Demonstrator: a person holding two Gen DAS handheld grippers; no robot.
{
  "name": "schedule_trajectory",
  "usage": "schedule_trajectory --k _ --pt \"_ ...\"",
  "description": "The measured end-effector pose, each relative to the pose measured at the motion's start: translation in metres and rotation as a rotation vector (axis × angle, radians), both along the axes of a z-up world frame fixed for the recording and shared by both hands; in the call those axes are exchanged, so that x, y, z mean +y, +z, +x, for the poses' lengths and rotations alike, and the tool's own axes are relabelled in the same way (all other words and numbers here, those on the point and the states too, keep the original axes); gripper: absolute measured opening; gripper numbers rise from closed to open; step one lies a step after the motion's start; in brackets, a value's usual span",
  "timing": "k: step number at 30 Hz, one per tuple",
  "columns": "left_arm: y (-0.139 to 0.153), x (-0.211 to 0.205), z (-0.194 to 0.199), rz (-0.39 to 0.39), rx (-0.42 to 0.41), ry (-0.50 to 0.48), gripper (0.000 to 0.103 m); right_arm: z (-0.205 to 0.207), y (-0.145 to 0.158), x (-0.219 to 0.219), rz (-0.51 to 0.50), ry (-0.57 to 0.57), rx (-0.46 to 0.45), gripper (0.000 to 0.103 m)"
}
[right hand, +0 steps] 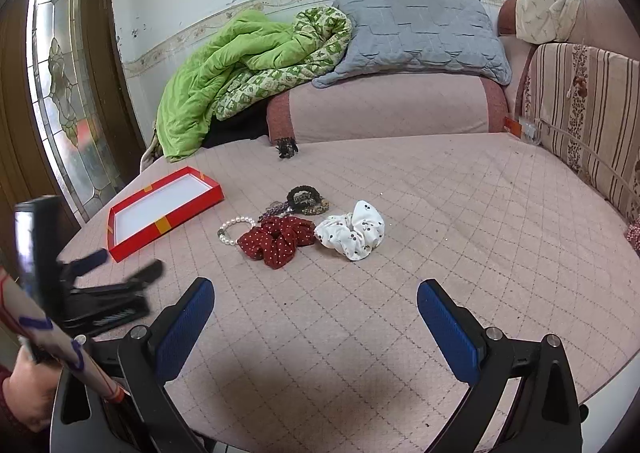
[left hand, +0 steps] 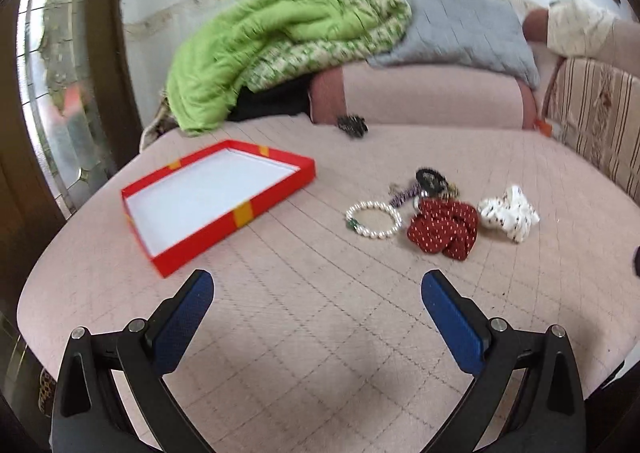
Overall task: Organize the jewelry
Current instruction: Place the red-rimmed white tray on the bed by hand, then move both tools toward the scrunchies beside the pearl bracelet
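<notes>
A: Big stuff first?
B: Pink quilted mattress [right hand: 420, 213] fills my view. At the far side sit a green blanket [right hand: 208, 73] and a grey pillow [right hand: 420, 33] on a pink bolster.
A: Box?
B: Red tray box [left hand: 216, 197], white inside, nothing in it, lying on the left of the mattress.
A: Tongs?
B: I've got both spread wide, holding nothing. Left gripper [left hand: 318, 311] hovers over bare quilt near me; right gripper [right hand: 316, 315] same, further right.
A: Jewelry?
B: Cluster mid-mattress, right of the box and apart from it. White spotted scrunchie [right hand: 352, 235] rightmost, red dotted scrunchie [right hand: 278, 239] touching it on the left, pearl bracelet [left hand: 374, 219] just left of the red one. Behind them, a dark hair tie [right hand: 302, 195] and a purple beaded piece [right hand: 274, 209], too small to detail. A black clip [right hand: 287, 148] lies far off by the bolster.
</notes>
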State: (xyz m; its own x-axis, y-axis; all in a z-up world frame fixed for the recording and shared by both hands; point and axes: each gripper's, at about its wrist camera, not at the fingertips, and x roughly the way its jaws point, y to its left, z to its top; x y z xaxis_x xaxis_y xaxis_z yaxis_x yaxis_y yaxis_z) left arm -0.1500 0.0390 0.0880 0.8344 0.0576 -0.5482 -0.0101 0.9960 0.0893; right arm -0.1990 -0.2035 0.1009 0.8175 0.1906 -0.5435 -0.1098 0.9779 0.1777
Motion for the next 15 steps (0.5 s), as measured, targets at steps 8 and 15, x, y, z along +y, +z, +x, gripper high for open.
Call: schedule_trajectory --k 8,15 --pt "0.007 0.005 -0.017 -0.014 -0.025 -0.006 0.103 0.000 -0.001 0.003 -0.014 0.000 0.003 0.103" --pt "0.003 0.005 -0.017 -0.013 -0.019 0.002 0.103 0.001 -0.003 0.004 -0.017 -0.002 0.006 0.103"
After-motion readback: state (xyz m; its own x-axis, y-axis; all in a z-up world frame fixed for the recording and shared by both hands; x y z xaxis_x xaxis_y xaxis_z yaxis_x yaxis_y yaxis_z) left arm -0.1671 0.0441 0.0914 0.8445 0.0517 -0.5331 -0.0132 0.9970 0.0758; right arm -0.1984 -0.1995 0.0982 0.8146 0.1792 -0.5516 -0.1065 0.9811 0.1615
